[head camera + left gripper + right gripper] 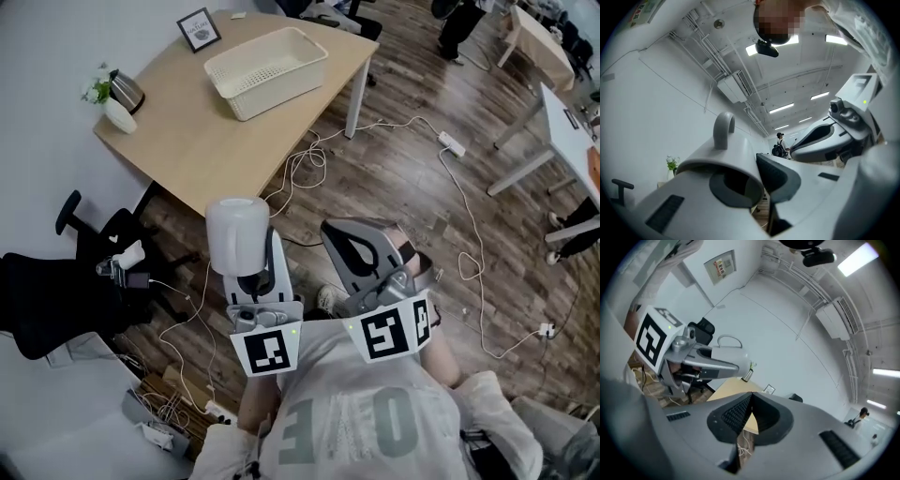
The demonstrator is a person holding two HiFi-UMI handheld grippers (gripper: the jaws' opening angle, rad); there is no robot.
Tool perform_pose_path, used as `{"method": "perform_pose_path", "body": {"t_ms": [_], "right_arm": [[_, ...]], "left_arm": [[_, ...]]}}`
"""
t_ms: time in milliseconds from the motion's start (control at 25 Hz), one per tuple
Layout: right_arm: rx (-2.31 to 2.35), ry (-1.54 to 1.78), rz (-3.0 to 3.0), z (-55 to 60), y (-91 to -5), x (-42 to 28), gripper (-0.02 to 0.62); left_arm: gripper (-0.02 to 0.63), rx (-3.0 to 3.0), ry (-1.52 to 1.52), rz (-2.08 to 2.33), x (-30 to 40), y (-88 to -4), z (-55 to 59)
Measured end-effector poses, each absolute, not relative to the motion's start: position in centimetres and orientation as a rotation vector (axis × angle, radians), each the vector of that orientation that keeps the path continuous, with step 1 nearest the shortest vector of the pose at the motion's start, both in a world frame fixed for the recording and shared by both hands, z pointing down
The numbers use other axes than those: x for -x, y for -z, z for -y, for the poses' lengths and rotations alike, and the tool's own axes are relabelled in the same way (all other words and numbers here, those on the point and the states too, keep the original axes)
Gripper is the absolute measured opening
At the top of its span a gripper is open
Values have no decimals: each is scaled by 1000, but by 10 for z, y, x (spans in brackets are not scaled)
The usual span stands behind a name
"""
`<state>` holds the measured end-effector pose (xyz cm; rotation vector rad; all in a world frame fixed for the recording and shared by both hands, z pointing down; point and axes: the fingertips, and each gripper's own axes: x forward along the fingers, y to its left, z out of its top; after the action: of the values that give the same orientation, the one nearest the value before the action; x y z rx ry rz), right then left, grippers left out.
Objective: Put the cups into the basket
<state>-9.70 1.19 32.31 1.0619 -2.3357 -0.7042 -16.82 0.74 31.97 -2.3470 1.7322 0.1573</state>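
Observation:
A white cup (238,233) with a handle (724,129) is up in the air in front of my chest, with my left gripper (247,274) shut on its wall. One jaw is inside the rim and the dark pad (780,176) of the other presses from outside. The right gripper (362,251) hovers beside it, shut with nothing between its pads (737,414). The cream slotted basket (266,58) stands empty on the wooden table (202,141), well ahead of both grippers. From the right gripper view, the held cup (730,352) shows at the left.
A framed picture (199,28), a small plant and a metal pot (124,91) stand along the table's far side. A black office chair (52,295) is at my left. White cables (305,164) and a power strip (452,143) lie on the wooden floor; other desks stand at right.

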Motion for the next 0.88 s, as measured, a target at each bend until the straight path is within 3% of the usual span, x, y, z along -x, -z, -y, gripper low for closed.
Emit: {"method": "perform_pose_path", "body": {"t_ms": [880], "right_arm": [[-1032, 662, 2303, 148, -343, 69, -2]], "left_arm": [[44, 2371, -28, -1742, 137, -316, 126]]}}
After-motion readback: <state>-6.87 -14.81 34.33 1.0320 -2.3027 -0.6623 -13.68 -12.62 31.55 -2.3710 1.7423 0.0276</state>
